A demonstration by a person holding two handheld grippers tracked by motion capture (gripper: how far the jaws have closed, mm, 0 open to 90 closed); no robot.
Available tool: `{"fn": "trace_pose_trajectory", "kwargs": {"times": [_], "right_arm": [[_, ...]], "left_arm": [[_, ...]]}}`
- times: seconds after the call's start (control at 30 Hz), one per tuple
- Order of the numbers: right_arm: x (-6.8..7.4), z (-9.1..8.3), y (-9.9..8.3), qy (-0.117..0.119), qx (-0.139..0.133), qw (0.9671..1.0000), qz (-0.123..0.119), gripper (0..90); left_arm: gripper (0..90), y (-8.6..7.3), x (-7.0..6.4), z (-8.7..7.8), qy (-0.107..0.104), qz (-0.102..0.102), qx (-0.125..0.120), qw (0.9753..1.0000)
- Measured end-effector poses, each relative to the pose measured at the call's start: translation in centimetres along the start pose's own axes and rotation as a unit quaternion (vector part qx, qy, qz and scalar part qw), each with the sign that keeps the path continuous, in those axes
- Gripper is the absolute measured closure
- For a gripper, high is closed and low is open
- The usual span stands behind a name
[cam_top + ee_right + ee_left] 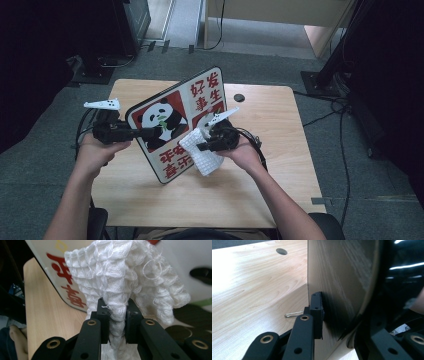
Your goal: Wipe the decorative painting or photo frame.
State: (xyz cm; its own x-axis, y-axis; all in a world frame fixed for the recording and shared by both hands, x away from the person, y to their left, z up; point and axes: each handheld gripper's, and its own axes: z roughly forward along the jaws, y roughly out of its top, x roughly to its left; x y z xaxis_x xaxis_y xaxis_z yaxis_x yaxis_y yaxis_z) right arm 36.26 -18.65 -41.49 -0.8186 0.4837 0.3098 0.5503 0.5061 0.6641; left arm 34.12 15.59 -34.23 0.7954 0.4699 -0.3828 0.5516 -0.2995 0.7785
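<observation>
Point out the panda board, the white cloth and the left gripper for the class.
panda board [156, 120], high view, on the panda picture.
white cloth [120, 282], right gripper view, on its waffle weave.
left gripper [150, 132], high view, at its jaw tips.

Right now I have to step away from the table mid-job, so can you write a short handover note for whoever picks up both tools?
Left tool: shut on the left edge of the panda sign board, holding it tilted up off the wooden table.
Right tool: shut on a bunched white waffle cloth, held against the board's printed face, lower right.
Done: board lifted and steadied, cloth gripped and brought to the board.
Left: wipe across the face, probably; how much is already wiped cannot be told. Then set board and cloth down.
</observation>
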Motion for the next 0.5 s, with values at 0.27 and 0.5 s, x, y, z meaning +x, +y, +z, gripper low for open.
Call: {"fn": "trace_pose_trajectory", "kwargs": {"times": [0.27,0.5], "right_arm": [[1.4,-2.1,3.3,0.0,-0.013,0.9996,-0.026,78.3],[2.4,-3.5,6.6,0.003,-0.01,0.999,-0.043,78.3]], "left_arm": [[76.4,0.1,-0.1,0.0,0.002,0.0,0.003,1.0],[76.4,0.1,0.0,0.0,0.001,0.001,0.003,1.0]]}}
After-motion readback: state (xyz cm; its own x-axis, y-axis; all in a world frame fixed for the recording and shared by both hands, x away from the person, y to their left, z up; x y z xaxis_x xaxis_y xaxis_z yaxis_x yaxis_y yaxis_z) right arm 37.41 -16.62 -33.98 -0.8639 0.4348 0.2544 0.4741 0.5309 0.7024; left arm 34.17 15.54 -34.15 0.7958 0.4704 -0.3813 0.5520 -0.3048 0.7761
